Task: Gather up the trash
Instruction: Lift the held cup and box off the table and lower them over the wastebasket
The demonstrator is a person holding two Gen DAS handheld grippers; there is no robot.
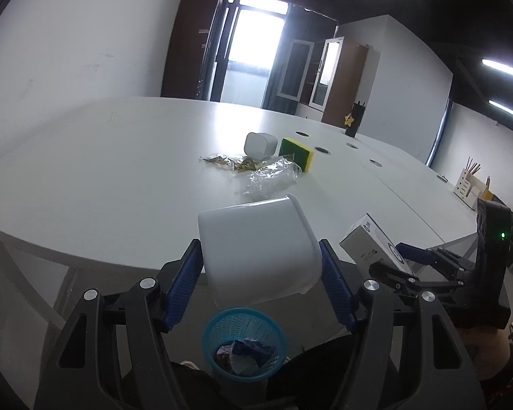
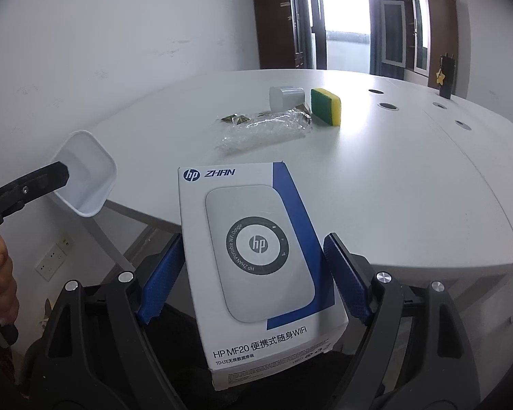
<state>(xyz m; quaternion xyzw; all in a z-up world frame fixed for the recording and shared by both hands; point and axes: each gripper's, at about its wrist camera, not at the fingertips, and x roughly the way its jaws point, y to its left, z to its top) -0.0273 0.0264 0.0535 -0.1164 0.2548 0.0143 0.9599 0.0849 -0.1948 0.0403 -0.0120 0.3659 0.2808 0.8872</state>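
Left gripper [image 1: 260, 285] jaws clamp the tilted white plastic tub [image 1: 256, 249] squarely between them; right gripper [image 2: 253, 278] jaws pinch the white-and-blue HP cardboard box [image 2: 256, 263] the same way.

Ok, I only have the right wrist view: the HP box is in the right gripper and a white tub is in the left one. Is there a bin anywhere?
Observer: Yes. The left wrist view shows a blue mesh wastebasket on the floor, short of the table edge.
Reviewer: Empty?
Observer: No, crumpled wrappers lie inside it.
Reviewer: And how is the tub gripped?
Observer: The left gripper has a blue pad on each side of the white tub, whose base faces that camera. In that image the tub sits just above the basket. The HP box in the right gripper appears to its right.
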